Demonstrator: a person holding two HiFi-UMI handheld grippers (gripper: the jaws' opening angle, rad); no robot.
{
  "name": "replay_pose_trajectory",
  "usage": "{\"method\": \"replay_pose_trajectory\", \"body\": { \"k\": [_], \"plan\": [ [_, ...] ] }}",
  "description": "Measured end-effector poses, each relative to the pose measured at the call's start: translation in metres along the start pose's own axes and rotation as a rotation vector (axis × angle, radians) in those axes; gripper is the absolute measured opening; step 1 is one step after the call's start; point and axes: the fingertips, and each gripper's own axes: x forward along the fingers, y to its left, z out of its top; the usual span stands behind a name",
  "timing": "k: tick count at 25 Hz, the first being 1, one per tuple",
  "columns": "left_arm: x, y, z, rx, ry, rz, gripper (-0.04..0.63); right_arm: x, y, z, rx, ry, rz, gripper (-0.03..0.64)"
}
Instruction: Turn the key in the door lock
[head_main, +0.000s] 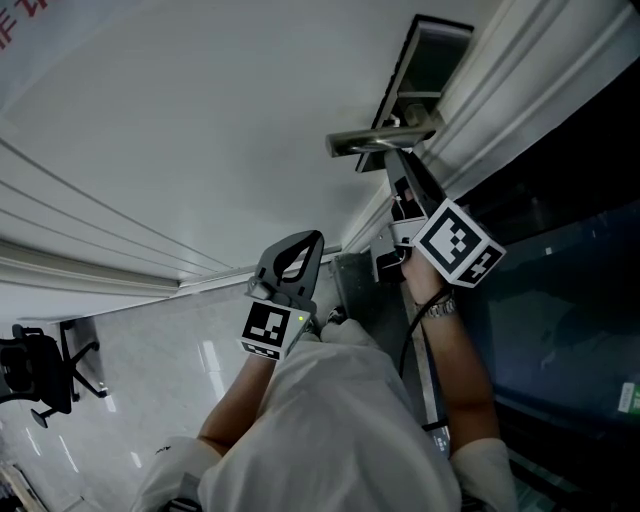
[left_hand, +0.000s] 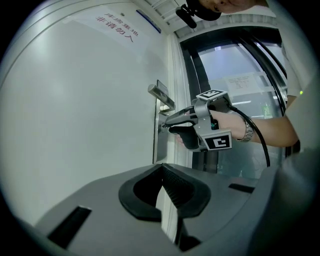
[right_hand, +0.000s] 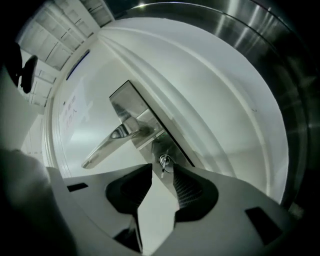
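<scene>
A small key (right_hand: 163, 164) sticks out of the round lock cylinder in the steel plate (right_hand: 159, 148), just below the lever handle (right_hand: 117, 137) of the white door (head_main: 200, 130). My right gripper (right_hand: 163, 173) points level at the lock. Its jaws stand apart on either side of the key, with a gap on each side, so the pads do not press on it. The head view shows the same gripper (head_main: 396, 168) under the handle (head_main: 385, 140). My left gripper (head_main: 303, 243) hangs back from the door, jaws together and empty; from it I see the right gripper (left_hand: 164, 125) at the lock.
A dark glass panel (head_main: 570, 300) runs along the right of the door frame (head_main: 520, 90). A black office chair (head_main: 40, 375) stands on the pale floor at the left. A printed notice (left_hand: 117, 27) is stuck high on the door.
</scene>
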Motion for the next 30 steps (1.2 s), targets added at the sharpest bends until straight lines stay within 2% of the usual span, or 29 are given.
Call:
{"method": "replay_pose_trajectory", "body": {
  "k": [4, 12, 21, 23, 30],
  "plan": [
    [-0.003, -0.006, 0.001, 0.008, 0.000, -0.011, 0.006, -0.006, 0.003, -0.005, -0.197, 0.056, -0.014, 0.129],
    [-0.007, -0.011, -0.001, 0.009, 0.000, -0.017, 0.006, -0.015, -0.004, -0.005, -0.557, 0.138, -0.052, 0.130],
    [-0.012, -0.010, 0.002, 0.006, -0.010, -0.006, 0.006, -0.017, -0.007, -0.005, -1.452, 0.164, -0.233, 0.130],
    [-0.013, -0.011, 0.001, 0.007, -0.006, -0.005, 0.006, -0.015, -0.006, -0.009, -1.622, 0.157, -0.257, 0.130],
    [-0.015, -0.010, -0.002, 0.007, 0.000, -0.003, 0.006, -0.005, 0.011, -0.015, -1.974, 0.104, -0.271, 0.130]
  ]
}}
